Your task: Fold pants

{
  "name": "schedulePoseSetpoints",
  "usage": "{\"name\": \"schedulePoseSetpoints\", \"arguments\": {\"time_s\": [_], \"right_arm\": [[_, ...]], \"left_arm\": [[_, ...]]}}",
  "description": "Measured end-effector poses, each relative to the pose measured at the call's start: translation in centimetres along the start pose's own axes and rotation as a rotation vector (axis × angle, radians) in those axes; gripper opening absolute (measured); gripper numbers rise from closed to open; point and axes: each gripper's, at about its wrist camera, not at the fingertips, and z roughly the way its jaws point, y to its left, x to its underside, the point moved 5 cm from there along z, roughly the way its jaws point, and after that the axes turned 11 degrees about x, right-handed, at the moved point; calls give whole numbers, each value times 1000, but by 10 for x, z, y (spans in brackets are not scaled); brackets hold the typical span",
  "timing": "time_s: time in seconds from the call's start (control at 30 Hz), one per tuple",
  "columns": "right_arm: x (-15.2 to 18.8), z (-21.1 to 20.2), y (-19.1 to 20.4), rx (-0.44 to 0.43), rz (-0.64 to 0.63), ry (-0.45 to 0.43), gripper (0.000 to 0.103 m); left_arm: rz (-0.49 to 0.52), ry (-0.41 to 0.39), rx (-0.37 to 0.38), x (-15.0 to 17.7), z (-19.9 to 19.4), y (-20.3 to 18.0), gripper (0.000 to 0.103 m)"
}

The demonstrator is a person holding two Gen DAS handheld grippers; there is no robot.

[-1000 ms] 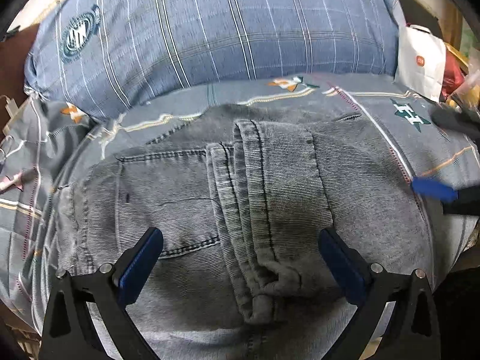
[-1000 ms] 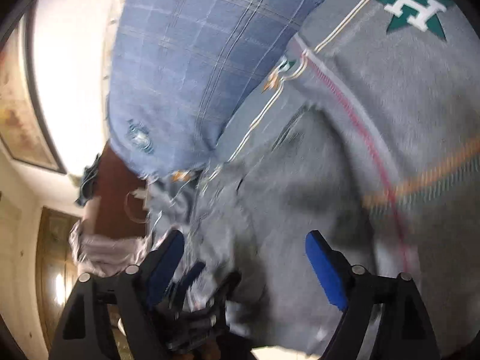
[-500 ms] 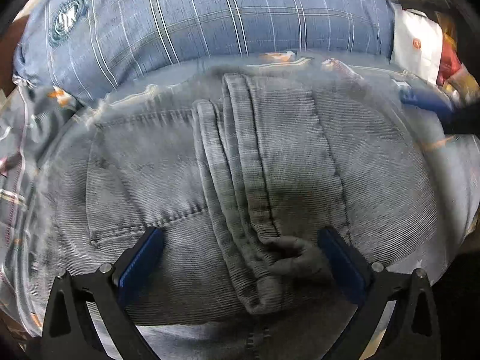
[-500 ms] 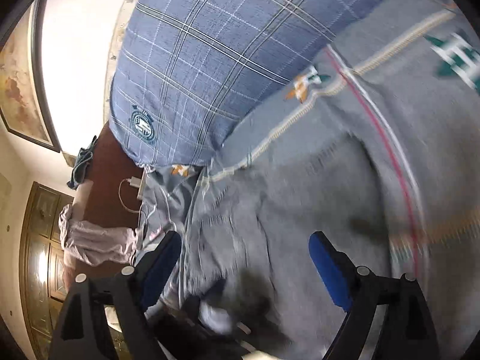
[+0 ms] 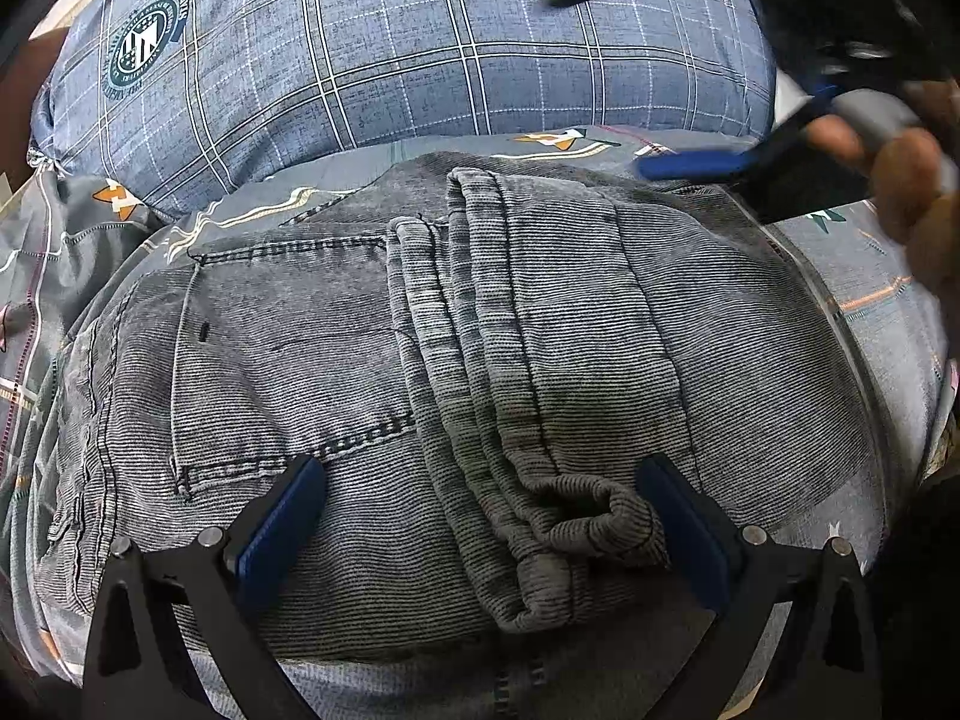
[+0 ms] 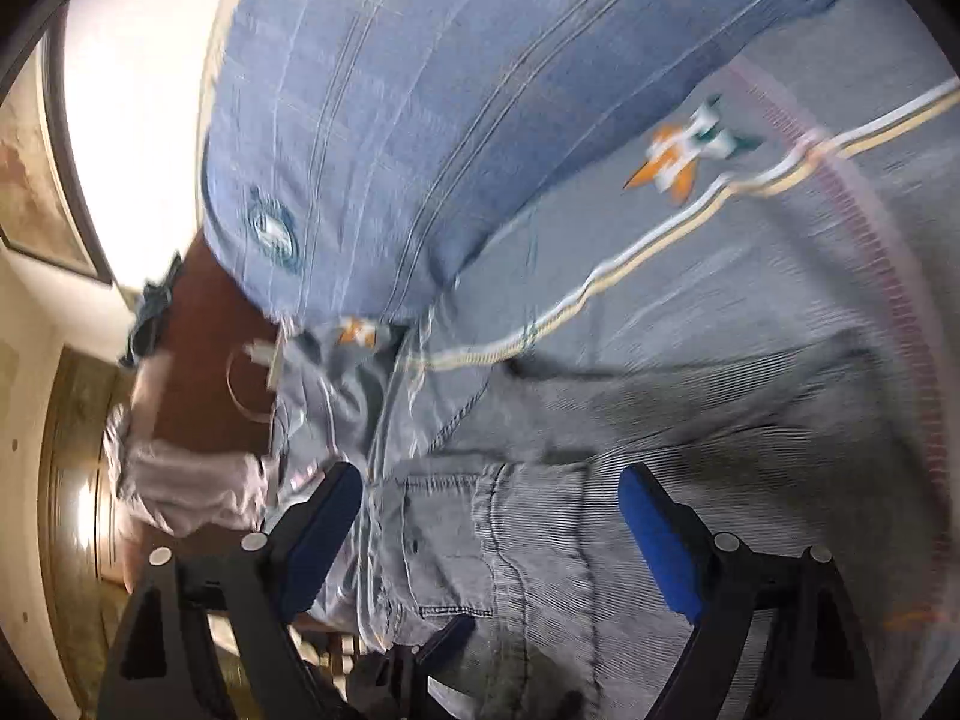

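Note:
The grey denim pants (image 5: 480, 372) lie folded in a compact stack on the bed, with the leg hems bunched on top near the front. My left gripper (image 5: 480, 516) is open, its blue pads low over the near edge of the stack, either side of the hem roll. My right gripper (image 6: 489, 531) is open and empty, above the pants' far right side. It shows in the left wrist view (image 5: 708, 165) at the upper right, held by a hand. The pants also show in the right wrist view (image 6: 600, 510), blurred.
A blue plaid pillow (image 5: 390, 60) lies just behind the pants. The grey patterned bedsheet (image 5: 888, 276) surrounds them. In the right wrist view a brown bedside surface (image 6: 204, 372) with a cable, a pale cloth bundle (image 6: 180, 480) and a wooden door (image 6: 72, 480) sit at the left.
The left gripper dipped close to the pants and has drawn back a little, still open. The right gripper has swung up and across into the left view's upper right.

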Motion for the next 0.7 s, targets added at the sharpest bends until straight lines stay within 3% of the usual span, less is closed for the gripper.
{"name": "schedulePoseSetpoints", "arguments": {"time_s": [0.07, 0.17, 0.3, 0.4, 0.47, 0.53, 0.63, 0.7], "right_arm": [[2, 35, -17, 99, 17, 78, 90], [2, 20, -10, 86, 52, 29, 90], [16, 0, 25, 50, -50, 23, 90], [30, 19, 33, 46, -83, 56, 96], [34, 46, 16, 96, -53, 101, 96], [32, 36, 12, 64, -17, 59, 96], [38, 21, 28, 112, -35, 54, 96], [48, 13, 56, 60, -92, 51, 96]], "left_arm": [[-7, 15, 3, 0, 0, 0, 103], [-34, 0, 42, -4, -14, 6, 103], [-116, -85, 67, 1, -48, 26, 103], [-190, -132, 40, 13, -73, 50, 103], [-271, -140, 29, 25, -86, 71, 103], [-368, -123, 55, 36, -95, 92, 103], [-556, -154, 98, 53, -111, 130, 103], [-671, -190, 118, 64, -117, 151, 103]]}}
